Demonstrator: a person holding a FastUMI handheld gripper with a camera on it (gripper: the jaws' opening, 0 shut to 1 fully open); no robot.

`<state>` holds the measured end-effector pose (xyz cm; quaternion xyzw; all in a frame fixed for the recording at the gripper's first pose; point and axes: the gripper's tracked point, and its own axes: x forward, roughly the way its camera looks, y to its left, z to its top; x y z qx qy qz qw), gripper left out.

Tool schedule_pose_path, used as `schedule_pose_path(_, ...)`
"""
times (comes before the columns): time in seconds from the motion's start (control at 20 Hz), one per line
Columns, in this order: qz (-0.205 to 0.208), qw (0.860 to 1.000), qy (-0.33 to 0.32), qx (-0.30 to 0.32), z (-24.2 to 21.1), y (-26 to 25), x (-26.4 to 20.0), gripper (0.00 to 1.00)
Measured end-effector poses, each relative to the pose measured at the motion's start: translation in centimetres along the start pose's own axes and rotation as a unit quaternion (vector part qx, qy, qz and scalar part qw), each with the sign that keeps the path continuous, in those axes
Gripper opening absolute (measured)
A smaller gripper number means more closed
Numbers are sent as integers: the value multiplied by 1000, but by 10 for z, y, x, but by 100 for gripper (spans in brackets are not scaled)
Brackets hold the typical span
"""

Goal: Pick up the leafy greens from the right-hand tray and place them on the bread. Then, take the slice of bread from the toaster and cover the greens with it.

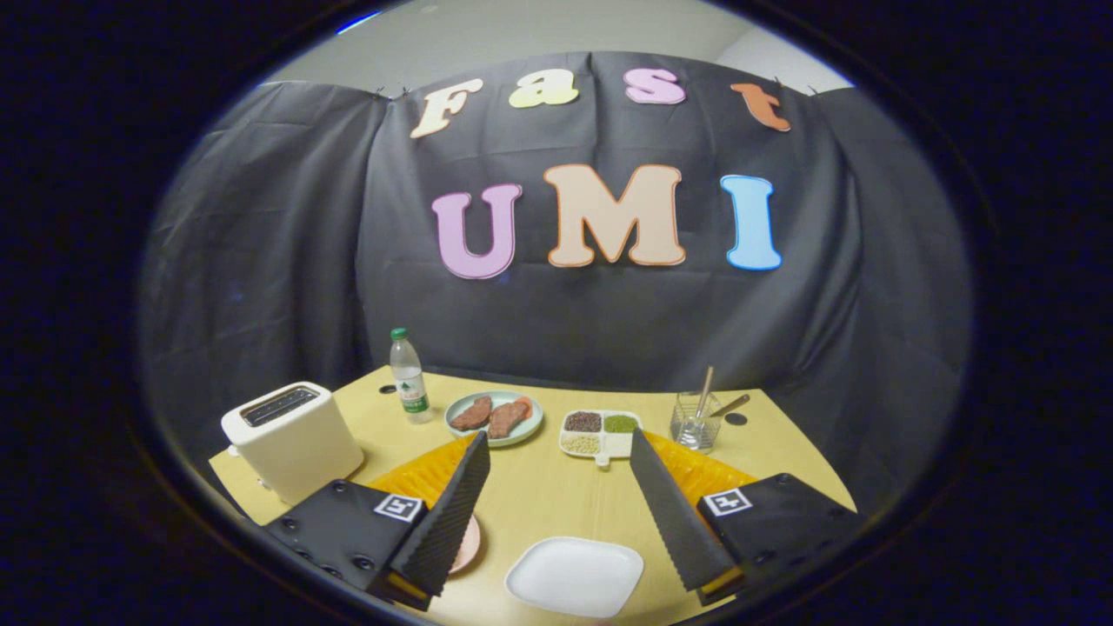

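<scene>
My gripper [558,437] hovers open above the yellow table [548,496], its fingers spread wide with nothing between them. A white toaster [291,439] stands to the left, beyond the left finger; its top slot looks dark and I cannot tell what is inside. An orange tray [426,474] lies behind the left finger and another orange tray [696,469] behind the right finger, with the fingers hiding most of both. A white square plate [574,576] lies bare between the fingers, close to me. The edge of a pink plate [469,543] peeks out beside the left finger.
Beyond the fingertips sit a teal plate [522,439] with two brown meat slices and a white divided dish [619,445] of beans. A water bottle [409,378] stands at the back left, and a glass [694,426] holding utensils at the back right. The black cloth wall closes the far side.
</scene>
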<state>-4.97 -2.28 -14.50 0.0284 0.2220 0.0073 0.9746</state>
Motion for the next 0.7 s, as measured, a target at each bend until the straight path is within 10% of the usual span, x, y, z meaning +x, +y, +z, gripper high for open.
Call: schedule_pose_path(0.7, 3, 1000, -11, 3, 18, 7, 4, 100)
